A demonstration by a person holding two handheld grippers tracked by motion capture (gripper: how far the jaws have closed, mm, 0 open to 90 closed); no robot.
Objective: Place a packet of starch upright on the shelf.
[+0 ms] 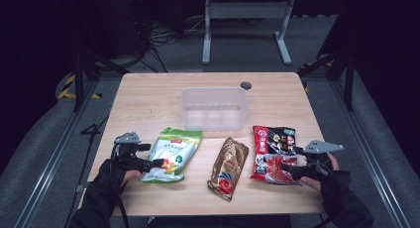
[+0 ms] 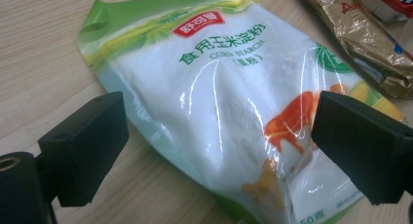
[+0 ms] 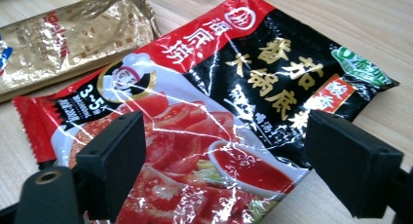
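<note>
both claws stood wide with nothing pinched between them. left claw lay low at the near left of the bench, held in a gloved hand, its tips at the near left edge of a green and white bag. seen from the left claw's own camera, the left claw had its two black jaws set apart on either side of the bag, which lay flat on the wood with red and green print on its front and an orange picture toward its lower corner; whether the pads touched the plastic could not be told. right claw sat at the near right of the bench in the other gloved hand, its tips over the near end of a red and black packet. from the right claw's camera, the right claw had jaws spread to each side of the packet, which lay flat and showed tomatoes and a bowl of red sauce. between the bag and the packet lay a gold pouch, angled, apart from both. behind the three, near the middle of the bench, stood a clear plastic tub. a small dark round disc sat near the far edge.
</note>
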